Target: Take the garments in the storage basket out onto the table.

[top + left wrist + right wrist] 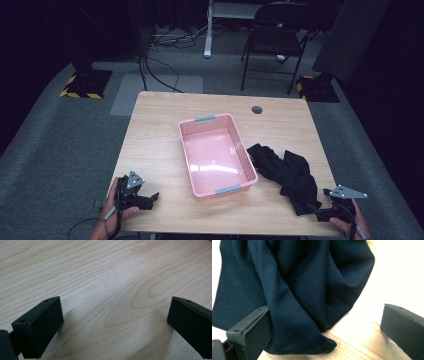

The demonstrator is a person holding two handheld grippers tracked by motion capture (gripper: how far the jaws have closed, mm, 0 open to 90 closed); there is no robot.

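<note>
A pink plastic basket [189,152] stands empty in the middle of the wooden table [155,135]. To its right lies a crumpled black cloth [287,172]. My right gripper [320,212] sits at the table's front right, open, right at the cloth's near corner. In the right gripper view that cloth [297,290] lies between and beyond the wide-apart jaws, its hem against the left jaw. At the front left my left gripper [152,197] rests low over bare wood [112,290], open, with nothing between its jaws.
A round cable hole [257,109] marks the table's far right. Beyond the table stand a folding chair [275,37], a white desk leg [208,30], loose floor cables [160,65] and two stand bases with hazard tape [85,85].
</note>
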